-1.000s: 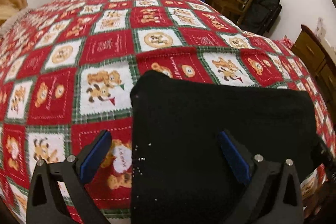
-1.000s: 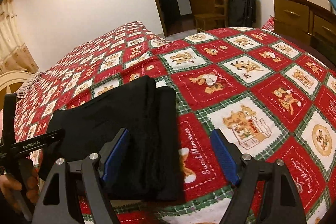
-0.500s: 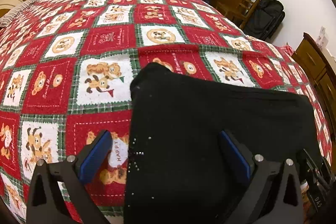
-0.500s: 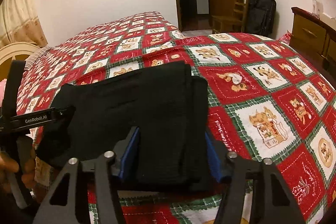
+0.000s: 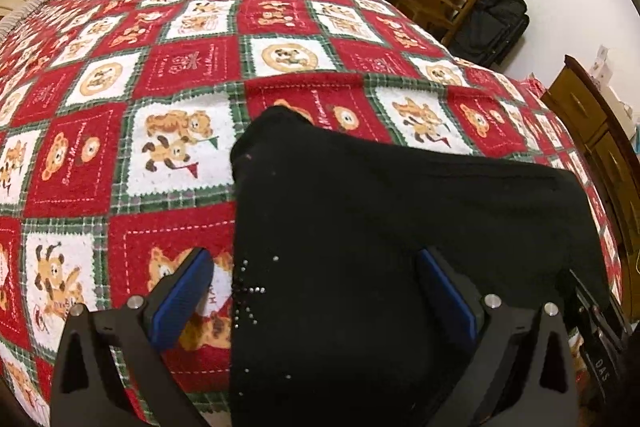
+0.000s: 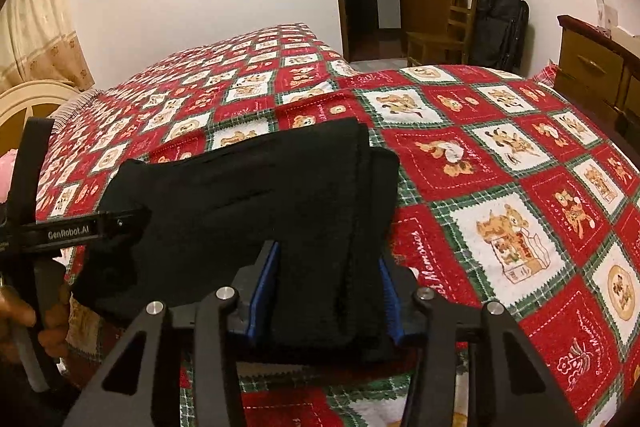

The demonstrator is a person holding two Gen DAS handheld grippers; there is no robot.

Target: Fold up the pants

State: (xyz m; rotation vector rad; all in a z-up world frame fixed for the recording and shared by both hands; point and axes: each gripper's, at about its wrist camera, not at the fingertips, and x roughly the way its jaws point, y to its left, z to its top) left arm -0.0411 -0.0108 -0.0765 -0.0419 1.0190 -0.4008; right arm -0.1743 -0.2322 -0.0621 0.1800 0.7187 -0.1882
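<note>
Right wrist view shows the black pants [image 6: 256, 211] already folded into a thick soft bundle on the near edge of the bed, so I judge only one last fold or a smoothing remains. The right gripper [image 6: 326, 291] is closing around its layered end, the blue pads at both sides of the cloth, while the left gripper [image 5: 316, 291] stands wide apart over the other end, holding nothing. Around lies a fuzzy red-and-white bear-patterned blanket [image 6: 520, 211].
</note>
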